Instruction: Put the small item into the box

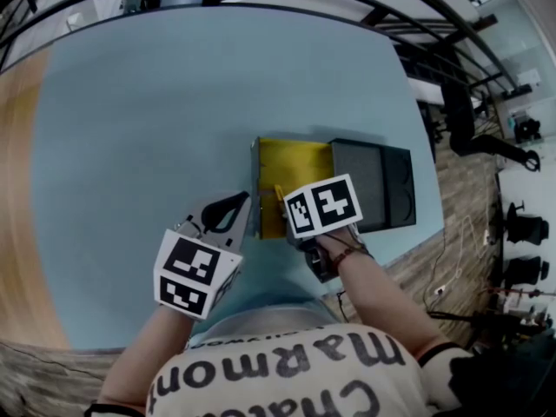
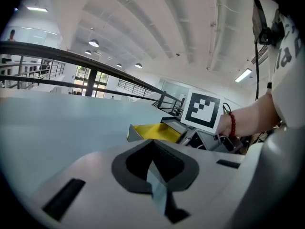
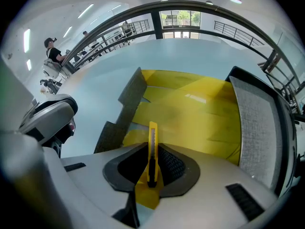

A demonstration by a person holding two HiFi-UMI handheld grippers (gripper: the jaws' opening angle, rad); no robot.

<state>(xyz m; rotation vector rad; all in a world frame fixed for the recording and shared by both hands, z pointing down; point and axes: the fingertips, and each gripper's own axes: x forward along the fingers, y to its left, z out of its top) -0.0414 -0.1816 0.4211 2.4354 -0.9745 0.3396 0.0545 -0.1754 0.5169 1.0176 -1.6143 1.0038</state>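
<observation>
An open box (image 1: 295,165) with a yellow inside lies on the blue table (image 1: 156,129), its dark grey lid (image 1: 375,181) folded out to the right. My right gripper (image 1: 284,201) hangs over the box's near edge, shut on a slim yellow utility knife (image 1: 279,193). In the right gripper view the knife (image 3: 152,147) stands on edge between the pads, above the yellow floor of the box (image 3: 195,113). My left gripper (image 1: 231,207) rests just left of the box, shut with nothing in it. From the left gripper (image 2: 155,166), the box (image 2: 151,131) lies ahead.
The table's near edge runs close below both grippers, with wooden floor (image 1: 452,241) and cables to the right. Black railings (image 1: 434,33) curve behind the table. A grey side flap (image 3: 129,95) stands at the box's left. People (image 3: 51,49) sit far off.
</observation>
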